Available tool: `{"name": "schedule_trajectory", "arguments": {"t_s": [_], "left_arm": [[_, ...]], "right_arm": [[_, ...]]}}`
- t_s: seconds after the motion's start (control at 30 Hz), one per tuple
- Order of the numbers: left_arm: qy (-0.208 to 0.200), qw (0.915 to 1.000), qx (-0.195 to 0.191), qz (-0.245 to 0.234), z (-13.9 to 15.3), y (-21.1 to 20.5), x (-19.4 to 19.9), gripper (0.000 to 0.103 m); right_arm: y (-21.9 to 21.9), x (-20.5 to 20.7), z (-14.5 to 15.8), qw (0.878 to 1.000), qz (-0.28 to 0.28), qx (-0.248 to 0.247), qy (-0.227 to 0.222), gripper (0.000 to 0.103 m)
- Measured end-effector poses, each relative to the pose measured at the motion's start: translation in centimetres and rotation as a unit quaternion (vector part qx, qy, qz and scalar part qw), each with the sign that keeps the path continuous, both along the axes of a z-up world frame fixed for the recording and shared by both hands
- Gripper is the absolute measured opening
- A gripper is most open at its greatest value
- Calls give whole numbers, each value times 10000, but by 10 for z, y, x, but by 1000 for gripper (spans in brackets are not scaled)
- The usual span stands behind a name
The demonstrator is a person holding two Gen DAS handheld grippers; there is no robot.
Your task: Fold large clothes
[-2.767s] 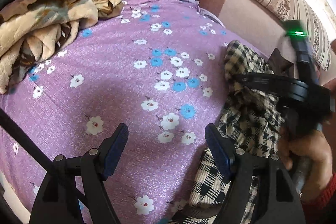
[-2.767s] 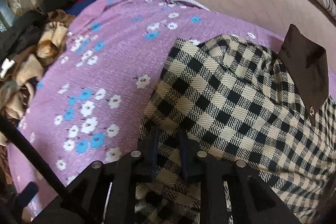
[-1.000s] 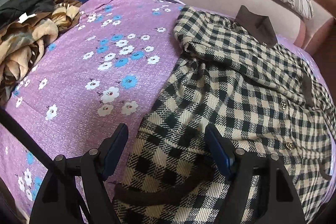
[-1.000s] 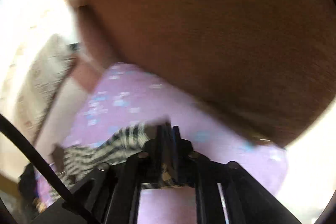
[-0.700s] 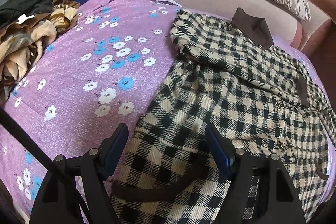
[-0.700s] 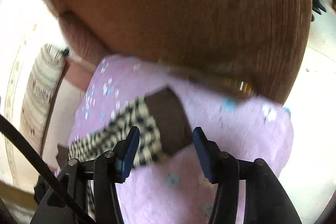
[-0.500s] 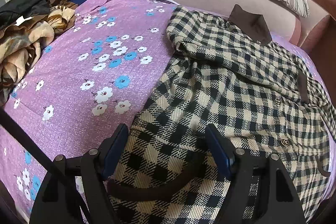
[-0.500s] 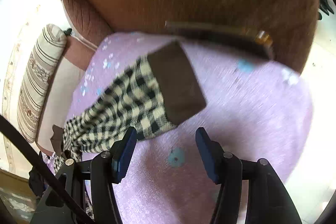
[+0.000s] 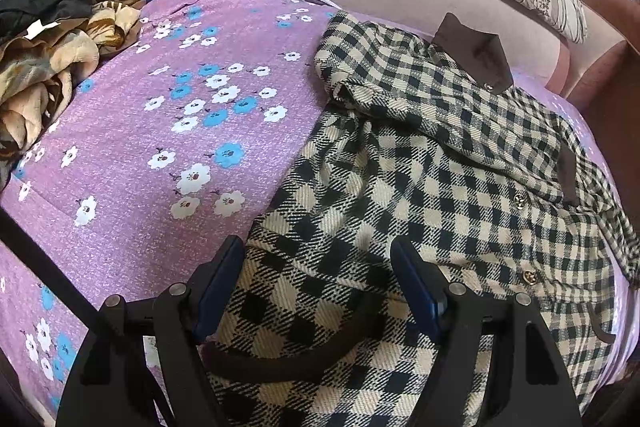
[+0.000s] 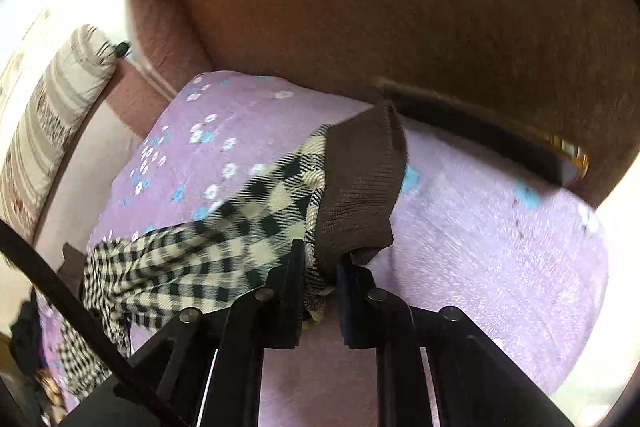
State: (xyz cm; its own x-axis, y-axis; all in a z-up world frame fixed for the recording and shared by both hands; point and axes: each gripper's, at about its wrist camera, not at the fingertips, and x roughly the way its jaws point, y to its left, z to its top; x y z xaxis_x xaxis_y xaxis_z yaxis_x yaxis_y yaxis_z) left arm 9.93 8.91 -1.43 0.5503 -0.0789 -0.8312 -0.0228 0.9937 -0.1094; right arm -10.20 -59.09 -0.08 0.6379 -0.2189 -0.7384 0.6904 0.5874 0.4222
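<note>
Right wrist: right hand-held gripper [image 10: 320, 267] pinches checked woolly coat's [image 10: 256, 219] ribbed brown cuff [image 10: 360, 195]; left hand-held gripper [image 9: 316, 267] gapes

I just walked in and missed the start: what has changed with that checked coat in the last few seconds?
The black-and-cream checked coat, bunched up at first, now lies spread across the purple flowered bedcover. The right gripper let the brown-cuffed sleeve go, then closed on it again. The left gripper stayed open above the hem; the clothes pile stayed put.
</note>
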Motion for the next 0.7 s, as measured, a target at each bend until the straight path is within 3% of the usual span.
{"name": "schedule_trajectory", "arguments": {"t_s": [0.13, 0.33, 0.5, 0.7], "left_arm": [[-56, 10000, -51, -61, 5, -3, -2, 74], [-299, 9995, -93, -94, 20, 0, -8, 74], [-427, 9989, -186, 89, 29, 13, -6, 74], [-526, 9973, -379, 359, 38, 35, 1, 74]], "right_arm": [[27, 25, 31, 9983, 332, -471, 109, 15], [97, 88, 81, 9879, 1255, -906, -130, 15], [192, 155, 108, 9669, 2316, -979, -430, 14], [320, 224, 102, 9300, 3458, -1190, -373, 14]]}}
